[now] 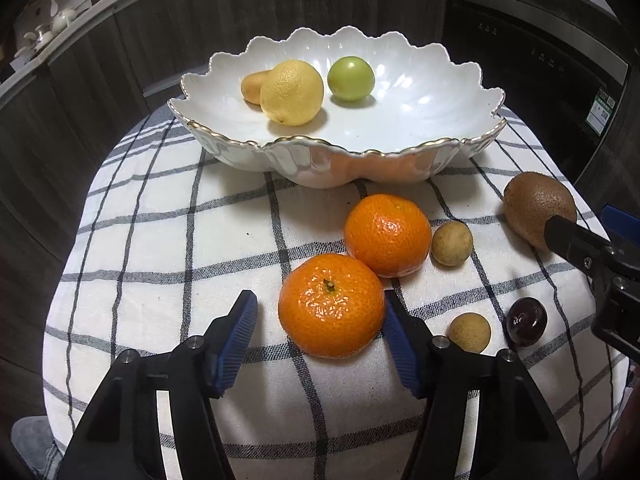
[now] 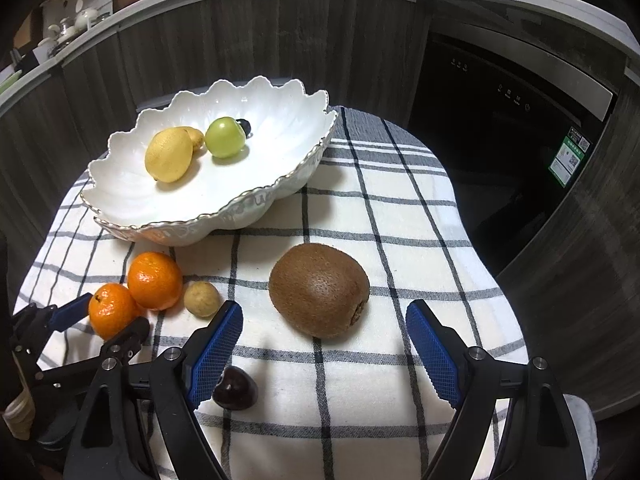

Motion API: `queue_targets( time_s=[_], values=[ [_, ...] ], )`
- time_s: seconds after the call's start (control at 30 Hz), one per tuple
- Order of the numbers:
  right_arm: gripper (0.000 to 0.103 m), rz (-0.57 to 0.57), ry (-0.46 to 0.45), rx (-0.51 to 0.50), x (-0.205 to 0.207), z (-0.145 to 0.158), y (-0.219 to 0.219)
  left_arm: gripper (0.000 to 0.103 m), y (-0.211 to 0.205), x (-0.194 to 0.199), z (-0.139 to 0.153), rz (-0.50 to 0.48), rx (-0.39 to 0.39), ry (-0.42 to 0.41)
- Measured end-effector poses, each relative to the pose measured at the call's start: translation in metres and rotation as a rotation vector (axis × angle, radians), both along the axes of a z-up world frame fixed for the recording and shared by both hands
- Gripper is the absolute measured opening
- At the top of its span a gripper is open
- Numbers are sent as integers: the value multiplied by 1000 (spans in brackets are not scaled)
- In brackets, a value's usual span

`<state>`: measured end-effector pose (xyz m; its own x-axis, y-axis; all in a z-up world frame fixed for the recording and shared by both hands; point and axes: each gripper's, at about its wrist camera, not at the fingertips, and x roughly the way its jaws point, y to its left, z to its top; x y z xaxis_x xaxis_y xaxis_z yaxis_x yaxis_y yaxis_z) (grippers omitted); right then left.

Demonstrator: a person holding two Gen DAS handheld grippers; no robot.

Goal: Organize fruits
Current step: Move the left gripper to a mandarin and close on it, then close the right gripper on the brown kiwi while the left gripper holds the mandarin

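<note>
A white scalloped bowl (image 1: 420, 92) (image 2: 132, 196) holds a lemon (image 1: 291, 93) (image 2: 169, 155), a green fruit (image 1: 351, 78) (image 2: 225, 137) and a small tan fruit (image 1: 251, 86). My left gripper (image 1: 320, 312) is open, its fingers on either side of the near orange (image 1: 331, 305) (image 2: 109, 310) on the cloth. A second orange (image 1: 387, 234) (image 2: 155, 281) lies just behind. My right gripper (image 2: 324, 320) is open, just short of the kiwi (image 2: 319, 290) (image 1: 538, 209). Two longans (image 1: 451, 243) (image 1: 469, 332) and a dark cherry (image 1: 526, 321) (image 2: 235, 388) lie nearby.
The fruit lies on a checked cloth (image 1: 180, 240) (image 2: 400, 220) over a small round table. Dark wood cabinets (image 2: 320, 40) and a black appliance (image 2: 500, 120) stand behind. The right gripper's arm (image 1: 600, 264) reaches in at the right of the left wrist view.
</note>
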<state>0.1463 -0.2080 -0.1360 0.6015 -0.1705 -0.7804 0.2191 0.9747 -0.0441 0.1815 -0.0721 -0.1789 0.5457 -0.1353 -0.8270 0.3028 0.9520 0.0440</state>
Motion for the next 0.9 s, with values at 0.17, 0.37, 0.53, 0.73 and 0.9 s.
queue_targets(
  time_s=[0.17, 0.37, 0.53, 0.73, 0.9],
  values=[
    [85, -4, 3, 4, 0, -1, -1, 47, -2, -2, 1, -18, -13, 4],
    [85, -16, -4, -2, -3, 2, -4, 46, 1, -5, 6, -15, -25, 3],
    [84, -12, -17, -2, -4, 6, -3, 46, 8, -11, 16, 0, -35, -13],
    [85, -10, -20, -6, 0, 7, -4, 46, 13, -12, 28, 26, -41, -35],
    [85, -10, -16, -6, 14, 4, -7, 46, 15, -6, 34, 48, -43, -51]
  ],
)
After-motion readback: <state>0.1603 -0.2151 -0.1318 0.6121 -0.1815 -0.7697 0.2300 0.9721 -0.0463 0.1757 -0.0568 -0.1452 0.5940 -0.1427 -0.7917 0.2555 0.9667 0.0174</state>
